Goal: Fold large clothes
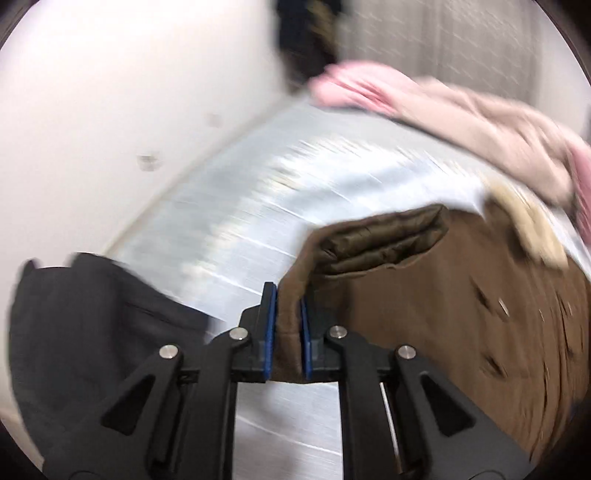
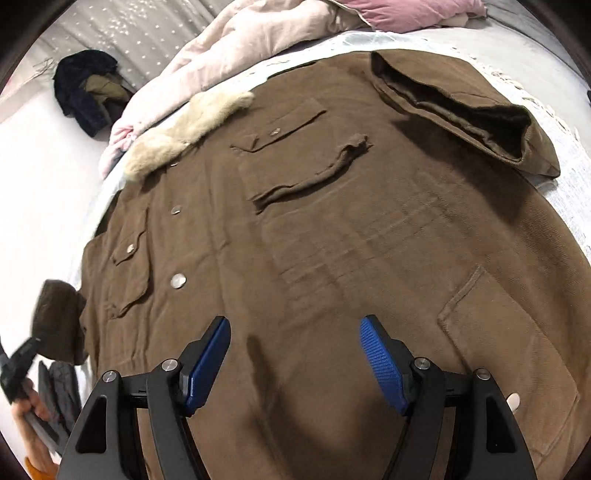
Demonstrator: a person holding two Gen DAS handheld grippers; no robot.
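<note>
A large brown coat (image 2: 332, 240) with a pale fur collar (image 2: 184, 133) lies spread front-up on a light bed sheet (image 1: 240, 203). One sleeve (image 2: 461, 110) is folded across its upper right. My left gripper (image 1: 287, 314) is shut on a brown edge of the coat (image 1: 424, 314), the cloth pinched between its blue pads (image 1: 269, 325). In the right wrist view that gripper (image 2: 18, 365) shows at the far left beside the coat's other sleeve cuff (image 2: 59, 317). My right gripper (image 2: 295, 350) hovers open over the coat's lower front, nothing between its fingers.
A heap of pink and beige garments (image 2: 258, 33) lies along the bed's far side. A dark garment (image 2: 88, 88) sits on the white floor beyond. Dark grey cloth (image 1: 92, 314) lies at the bed's near left. The left wrist view is motion-blurred.
</note>
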